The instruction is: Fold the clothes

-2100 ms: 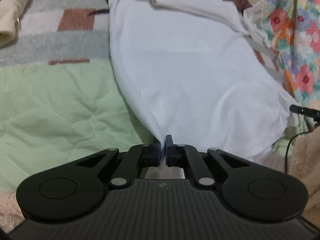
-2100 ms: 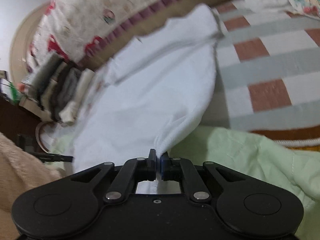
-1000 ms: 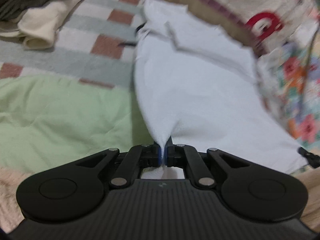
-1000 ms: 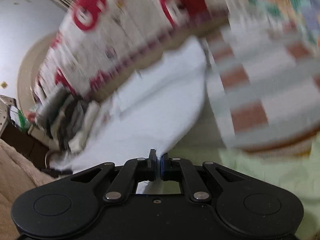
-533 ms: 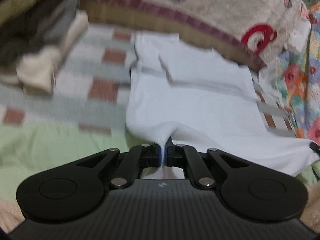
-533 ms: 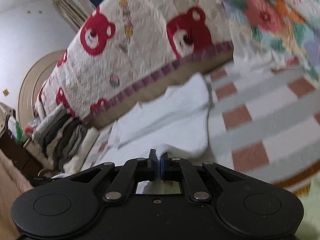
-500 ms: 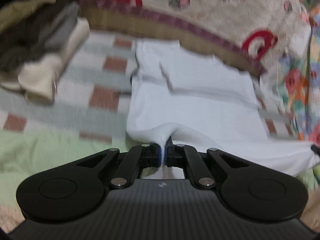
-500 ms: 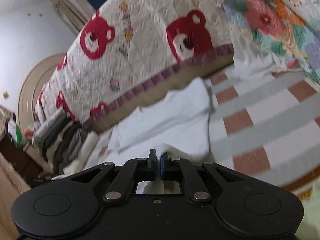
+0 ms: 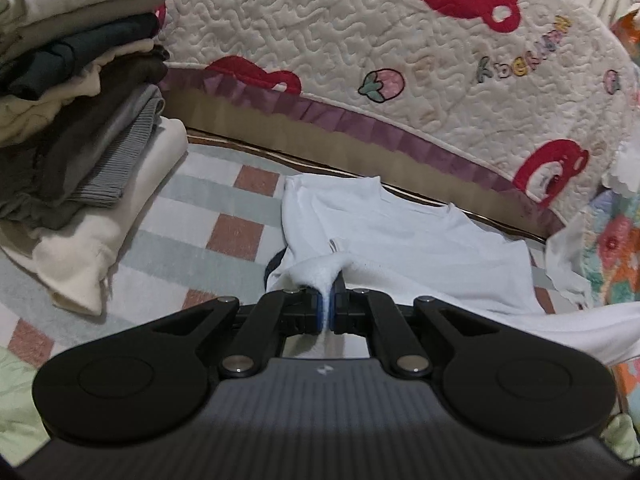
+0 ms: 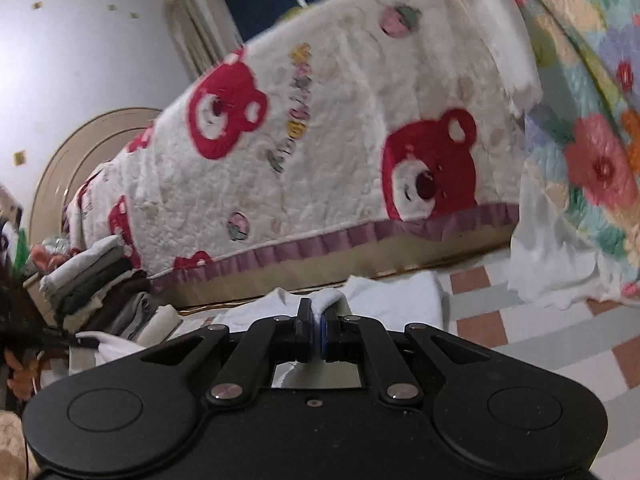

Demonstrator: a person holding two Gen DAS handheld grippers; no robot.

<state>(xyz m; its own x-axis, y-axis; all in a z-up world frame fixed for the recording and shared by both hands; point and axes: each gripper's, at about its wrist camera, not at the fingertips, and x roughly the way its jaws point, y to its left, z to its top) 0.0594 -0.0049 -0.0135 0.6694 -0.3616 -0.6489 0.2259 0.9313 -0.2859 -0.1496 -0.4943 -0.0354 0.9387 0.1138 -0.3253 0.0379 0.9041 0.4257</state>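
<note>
The fold is under way. The left hand-held gripper point(image 9: 327, 309) is clamped on a bunched edge of the white shirt point(image 9: 404, 236), which lies across the middle of the frame on the checked bed cover point(image 9: 224, 208), below the bear quilt point(image 9: 400, 56). In the right view, the right hand-held gripper point(image 10: 316, 330) pinches another part of the same shirt point(image 10: 384, 300). Next, probably, both edges go forward onto the far end, level with each other, before letting go. The stack of folded clothes point(image 9: 76, 120) sits at the upper left.

wrist views, low (close), sharing bear quilt point(image 9: 400, 60)
</note>
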